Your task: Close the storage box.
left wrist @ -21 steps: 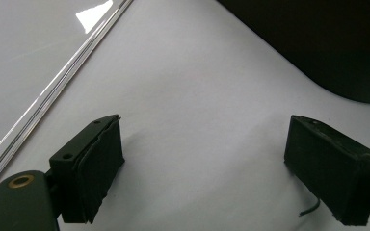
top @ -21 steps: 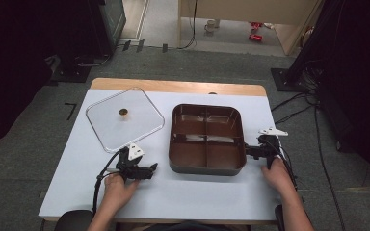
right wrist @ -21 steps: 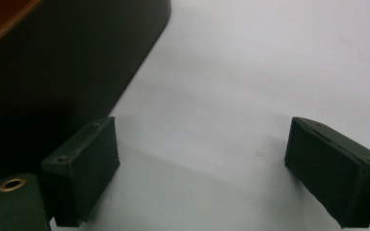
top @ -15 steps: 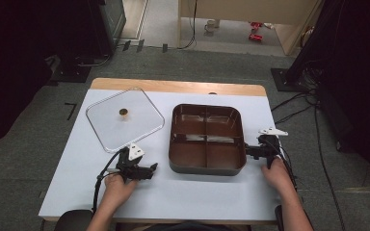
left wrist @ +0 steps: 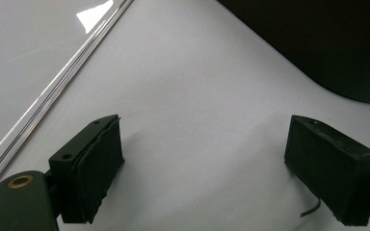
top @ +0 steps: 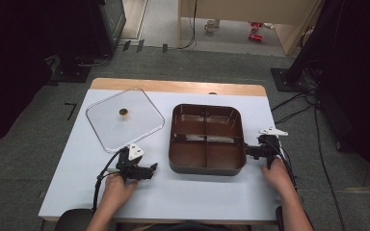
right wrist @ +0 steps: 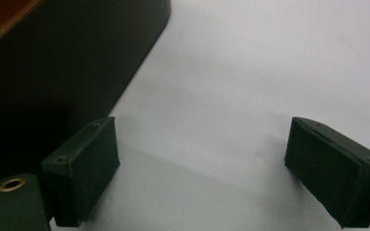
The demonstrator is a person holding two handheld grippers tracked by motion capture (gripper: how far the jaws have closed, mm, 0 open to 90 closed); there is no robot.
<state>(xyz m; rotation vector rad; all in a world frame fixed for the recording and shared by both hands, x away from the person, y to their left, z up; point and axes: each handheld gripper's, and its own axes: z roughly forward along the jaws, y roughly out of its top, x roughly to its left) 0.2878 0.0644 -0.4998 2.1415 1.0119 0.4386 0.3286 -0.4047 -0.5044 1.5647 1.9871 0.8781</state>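
Left gripper (top: 150,168), lower left of centre in the high view, jaws wide apart w/ nothing between them, low over the white table (top: 77,159). Right gripper (top: 248,151), mid-right, jaws likewise spread and empty. Brown four-compartment tray (top: 207,138) sits centre frame between the two; right gripper just beside its right wall, left gripper near its lower-left corner, so right is nearer. Clear square lid (top: 125,119) w/ small knob lies flat upper left, just above the left gripper. Count: 1 tray, 1 lid, 2 grippers.
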